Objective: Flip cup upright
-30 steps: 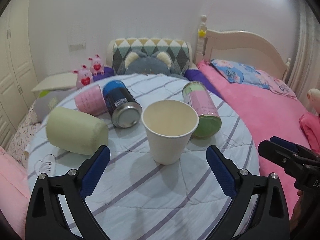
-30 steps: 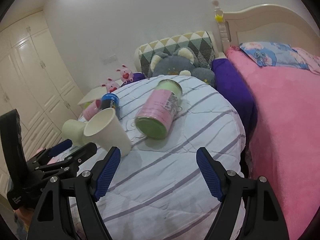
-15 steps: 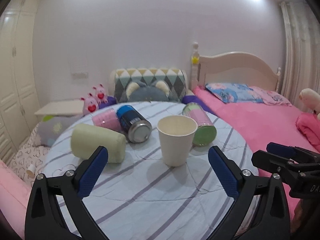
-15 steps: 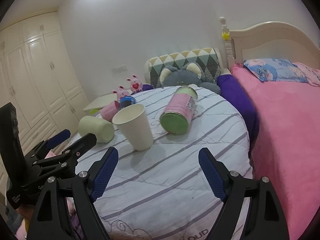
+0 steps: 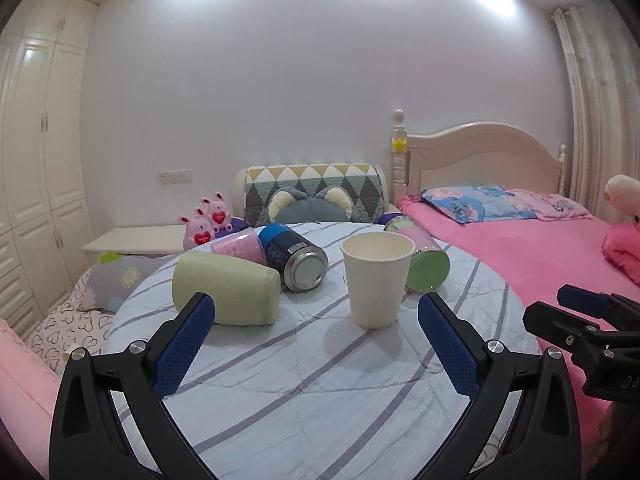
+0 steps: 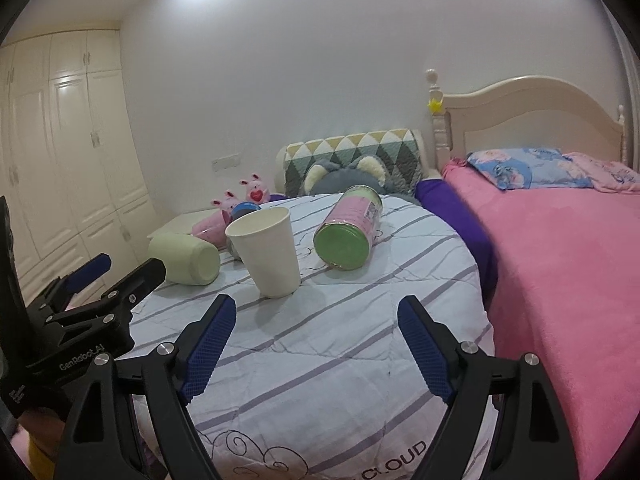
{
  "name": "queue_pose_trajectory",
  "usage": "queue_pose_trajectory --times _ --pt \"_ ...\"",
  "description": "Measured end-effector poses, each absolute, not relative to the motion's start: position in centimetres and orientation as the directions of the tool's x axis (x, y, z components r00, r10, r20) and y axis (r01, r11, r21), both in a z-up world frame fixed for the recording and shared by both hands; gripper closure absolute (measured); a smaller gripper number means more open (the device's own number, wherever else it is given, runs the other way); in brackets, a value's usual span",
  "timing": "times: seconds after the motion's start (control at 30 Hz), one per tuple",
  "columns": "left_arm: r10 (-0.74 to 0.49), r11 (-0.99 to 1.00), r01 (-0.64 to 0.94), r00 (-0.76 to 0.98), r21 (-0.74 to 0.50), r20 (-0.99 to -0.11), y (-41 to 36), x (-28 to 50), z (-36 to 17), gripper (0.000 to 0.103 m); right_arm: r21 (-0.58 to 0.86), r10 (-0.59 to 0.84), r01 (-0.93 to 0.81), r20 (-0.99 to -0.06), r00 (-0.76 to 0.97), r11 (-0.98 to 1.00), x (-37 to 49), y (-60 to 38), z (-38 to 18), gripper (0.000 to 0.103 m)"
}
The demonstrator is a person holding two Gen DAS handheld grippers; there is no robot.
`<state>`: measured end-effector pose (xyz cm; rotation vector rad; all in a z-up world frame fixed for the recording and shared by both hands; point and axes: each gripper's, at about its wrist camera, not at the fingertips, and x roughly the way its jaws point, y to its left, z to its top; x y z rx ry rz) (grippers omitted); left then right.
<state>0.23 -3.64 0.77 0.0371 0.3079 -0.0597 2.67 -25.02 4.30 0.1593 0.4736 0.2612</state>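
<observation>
A white paper cup (image 5: 376, 280) stands upright, mouth up, on the round table with the striped cloth (image 5: 320, 380); it also shows in the right wrist view (image 6: 267, 256). My left gripper (image 5: 314, 312) is open and empty, back from the cup and in line with it. It shows at the left of the right wrist view (image 6: 116, 266). My right gripper (image 6: 316, 316) is open and empty, nearer than the cup and to its right. It shows at the right of the left wrist view (image 5: 576, 308).
A pale green cup (image 5: 226, 288), a pink cup (image 5: 240, 247), a blue can (image 5: 296, 262) and a pink-and-green canister (image 5: 424, 258) lie on their sides behind and beside the paper cup. A pink bed (image 6: 568, 264) runs along the right. White wardrobes (image 6: 60, 152) stand at the left.
Both grippers have pulled back from the cup and tilted up, so more of the room shows. The cup has stayed upright in place.
</observation>
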Motion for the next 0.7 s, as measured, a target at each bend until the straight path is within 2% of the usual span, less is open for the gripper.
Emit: queue_pose_trajectory --times 0.37,0.7 --pt "-0.027 0.999 0.033 0.970 0.020 -0.243 -3.3 -0.7 -0.1 0.000 0.159 0.233 -0.184 -0.399 0.887 0.970 1.7 -24.6 3.2 0.019" --pt "-0.023 0.999 0.030 0.972 0.024 -0.232 -3.3 -1.3 0.1 0.000 0.123 0.215 -0.182 -0.382 0.899 0.976 1.5 -24.0 3.4 0.018"
